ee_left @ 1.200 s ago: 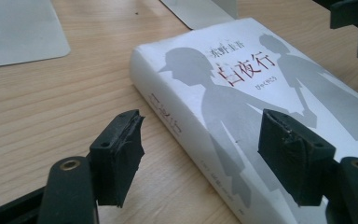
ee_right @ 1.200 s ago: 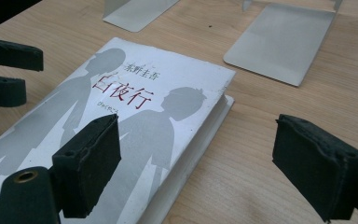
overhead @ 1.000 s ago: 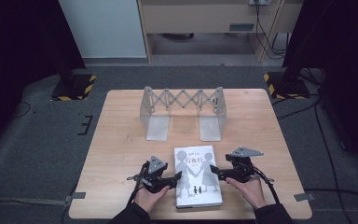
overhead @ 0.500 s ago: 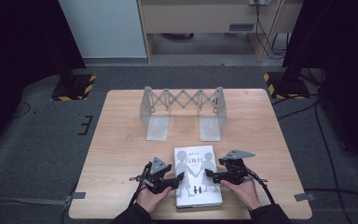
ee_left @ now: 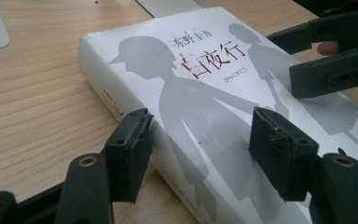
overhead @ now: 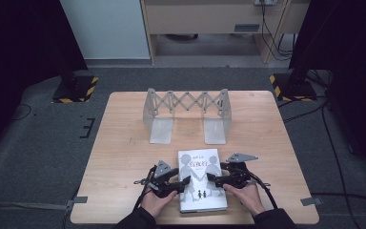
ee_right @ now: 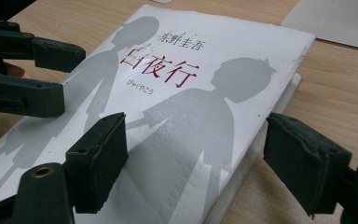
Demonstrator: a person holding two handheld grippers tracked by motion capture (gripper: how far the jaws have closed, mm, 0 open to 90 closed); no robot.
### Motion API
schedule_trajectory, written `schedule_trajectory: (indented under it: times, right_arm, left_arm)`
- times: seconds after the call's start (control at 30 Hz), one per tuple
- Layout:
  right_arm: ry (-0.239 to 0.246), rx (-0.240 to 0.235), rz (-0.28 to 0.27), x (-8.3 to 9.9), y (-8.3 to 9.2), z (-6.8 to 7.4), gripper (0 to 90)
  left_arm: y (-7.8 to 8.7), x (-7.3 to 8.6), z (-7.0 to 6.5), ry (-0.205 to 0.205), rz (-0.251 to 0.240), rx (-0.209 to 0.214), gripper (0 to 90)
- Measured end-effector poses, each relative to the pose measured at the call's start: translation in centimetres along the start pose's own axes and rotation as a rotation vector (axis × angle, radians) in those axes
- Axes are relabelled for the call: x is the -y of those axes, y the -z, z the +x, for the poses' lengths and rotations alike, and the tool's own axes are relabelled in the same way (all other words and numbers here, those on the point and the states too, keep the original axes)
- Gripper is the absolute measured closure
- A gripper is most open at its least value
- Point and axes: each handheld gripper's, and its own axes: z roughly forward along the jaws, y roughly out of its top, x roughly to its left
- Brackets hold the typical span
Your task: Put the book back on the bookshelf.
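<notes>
A thick white book (overhead: 201, 164) with grey silhouettes and red characters lies flat near the table's front edge. My left gripper (overhead: 186, 183) reaches in from its spine side. In the left gripper view the book (ee_left: 191, 84) has its spine corner between my jaws (ee_left: 198, 149), which have just been closing: one pad (ee_left: 130, 154) touches the spine, the other (ee_left: 279, 154) sits over the cover. My right gripper (overhead: 211, 180) comes in from the page side. Its jaws (ee_right: 196, 154) have narrowed a little and straddle the book (ee_right: 191, 93), the outer pad (ee_right: 303, 163) apart from the pages.
A metal expanding book rack (overhead: 187, 112) stands upright at the table's middle back, with two flat base plates facing me. Bare wood table (overhead: 124, 157) lies to the left and right of the book. Striped stand feet (overhead: 74, 90) sit on the floor beyond.
My right gripper has shifted left, further over the book's page edge. Both pairs of jaws have narrowed around the book's edges. The book has not moved.
</notes>
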Motion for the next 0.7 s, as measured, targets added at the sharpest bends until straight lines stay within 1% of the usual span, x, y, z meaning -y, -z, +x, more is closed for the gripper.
schedule_trajectory:
  times: [0.03,0.1,0.13,0.27,0.37,0.5,0.53,0.57,0.63,0.67,0.7]
  right_arm:
    - [-0.007,-0.001,-0.003,0.0,0.0,0.0,22.1]
    - [-0.006,-0.003,-0.003,0.0,0.0,-0.1,22.3]
    - [-0.015,-0.004,-0.007,0.0,-0.1,-0.1,22.7]
    - [-0.011,-0.001,-0.009,0.0,0.0,0.0,23.1]
    - [-0.004,-0.008,-0.027,-0.2,0.3,0.0,23.2]
    - [-0.008,-0.017,-0.046,-0.5,0.6,0.1,23.0]
    - [-0.009,-0.018,-0.065,-0.6,0.8,0.1,22.9]
    - [-0.009,-0.018,-0.065,-0.6,0.8,0.1,22.9]
    - [-0.004,-0.030,-0.098,-0.8,1.1,0.1,24.3]
    - [-0.004,-0.030,-0.098,-0.8,1.1,0.1,24.3]
    - [-0.026,-0.075,-0.130,-1.1,1.3,0.3,27.3]
  left_arm:
    - [0.0,0.0,0.0,0.000,0.000,0.000,37.6]
    - [0.0,0.0,0.0,0.000,0.000,0.001,37.6]
    - [0.0,0.0,0.0,-0.005,0.003,0.001,37.6]
    - [0.0,0.0,0.1,-0.004,0.002,0.003,37.7]
    - [0.1,0.0,0.1,0.003,-0.001,0.009,37.6]
    - [0.2,0.0,0.2,0.002,-0.007,0.009,36.3]
    - [0.2,0.0,0.2,0.003,-0.009,0.008,36.1]
    - [0.2,0.0,0.2,0.004,-0.010,0.007,36.1]
    - [0.1,0.0,0.1,-0.006,0.006,0.003,35.0]
    - [0.1,0.0,0.1,-0.006,0.006,0.003,34.8]
    - [0.1,0.1,0.1,-0.006,0.003,0.002,34.7]
